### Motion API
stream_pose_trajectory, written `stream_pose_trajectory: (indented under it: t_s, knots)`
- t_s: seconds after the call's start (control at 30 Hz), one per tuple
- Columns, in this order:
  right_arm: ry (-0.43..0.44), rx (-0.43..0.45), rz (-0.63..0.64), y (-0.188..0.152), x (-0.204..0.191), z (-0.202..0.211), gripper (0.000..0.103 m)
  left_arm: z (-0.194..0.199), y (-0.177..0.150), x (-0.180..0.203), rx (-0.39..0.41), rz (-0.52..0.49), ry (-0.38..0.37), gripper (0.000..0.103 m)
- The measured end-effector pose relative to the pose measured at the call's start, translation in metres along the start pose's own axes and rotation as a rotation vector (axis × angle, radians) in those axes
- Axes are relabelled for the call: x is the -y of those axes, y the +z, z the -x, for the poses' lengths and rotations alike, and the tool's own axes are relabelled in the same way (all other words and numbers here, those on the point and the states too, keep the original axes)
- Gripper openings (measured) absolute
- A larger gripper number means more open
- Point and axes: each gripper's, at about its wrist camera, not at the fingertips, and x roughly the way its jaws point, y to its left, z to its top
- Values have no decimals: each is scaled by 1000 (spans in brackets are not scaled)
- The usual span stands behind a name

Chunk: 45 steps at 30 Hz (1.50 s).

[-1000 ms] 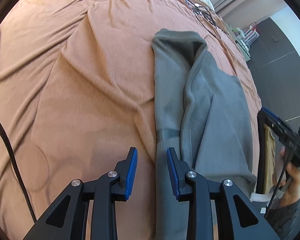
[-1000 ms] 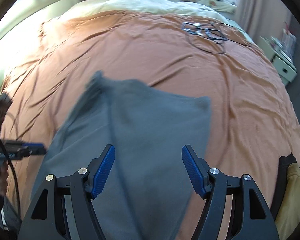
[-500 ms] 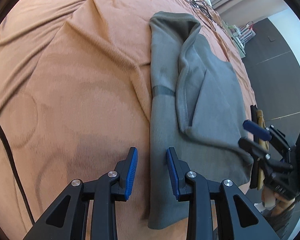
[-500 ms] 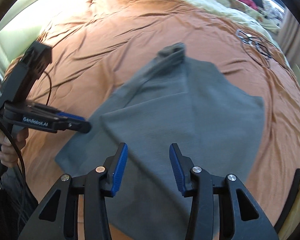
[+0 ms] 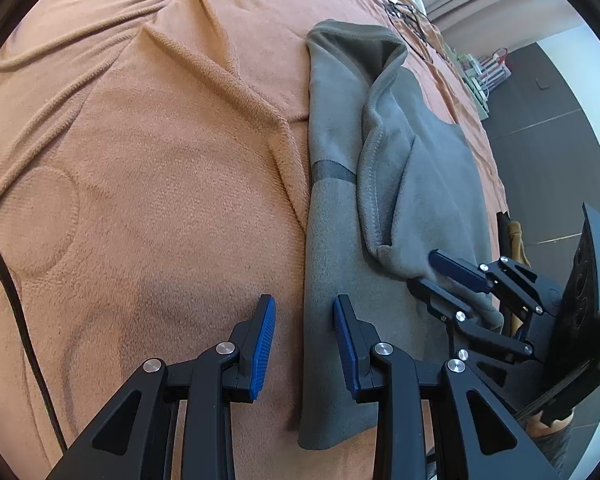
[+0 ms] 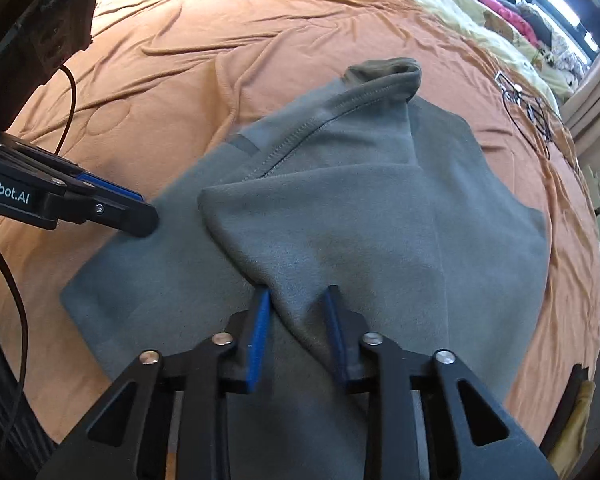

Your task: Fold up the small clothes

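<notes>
The left tool (image 5: 304, 332) stood with its blue pads parted and nothing between them, straddling the long left edge of the grey fleece top (image 5: 380, 208); one pad hung over bare blanket, the other over cloth; whether either pad touched the fabric could not be made out. The right tool (image 6: 296, 320) had its pads partly closed about a raised fold of the same top (image 6: 360, 220); the cloth sat between them, but the view was blurred there and a firm pinch could not be told from a loose one. In the left view the right tool (image 5: 440, 276) appeared from the side, its tips at the corner of the folded-over flap; in the right view the left tool (image 6: 140, 216) showed at the garment's left edge.

The top lay lengthways on an orange blanket (image 5: 140, 160) covering a bed, collar (image 6: 384, 70) at the far end, one side folded over the middle; its near hem was partly hidden behind the tool bodies. A black cable (image 5: 20, 320) ran along the left edge of the left view; a tangle of wire (image 6: 528, 108) lay on the blanket well beyond the top. Past the blanket a pale yellow quilt (image 6: 480, 20) carried heaped, indistinct clothing.

Wrinkled blanket stretched wide to the left of the top; on the right the bed edge came near, with dark floor (image 5: 548, 140) beyond.
</notes>
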Motion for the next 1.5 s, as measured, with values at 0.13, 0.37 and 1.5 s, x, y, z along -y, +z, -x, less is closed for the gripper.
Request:
stream_pose_trajectory:
  t_s: [0.13, 0.37, 1.5]
  knots:
    - [21, 54, -41, -1, 5, 5, 2, 3, 4, 1, 9, -3, 6, 32]
    - [16, 142, -151, -10, 45, 33, 2, 11, 18, 6, 46, -2, 20, 32]
    - [62, 150, -717, -75, 178, 14, 75, -13, 69, 35, 55, -81, 110, 32]
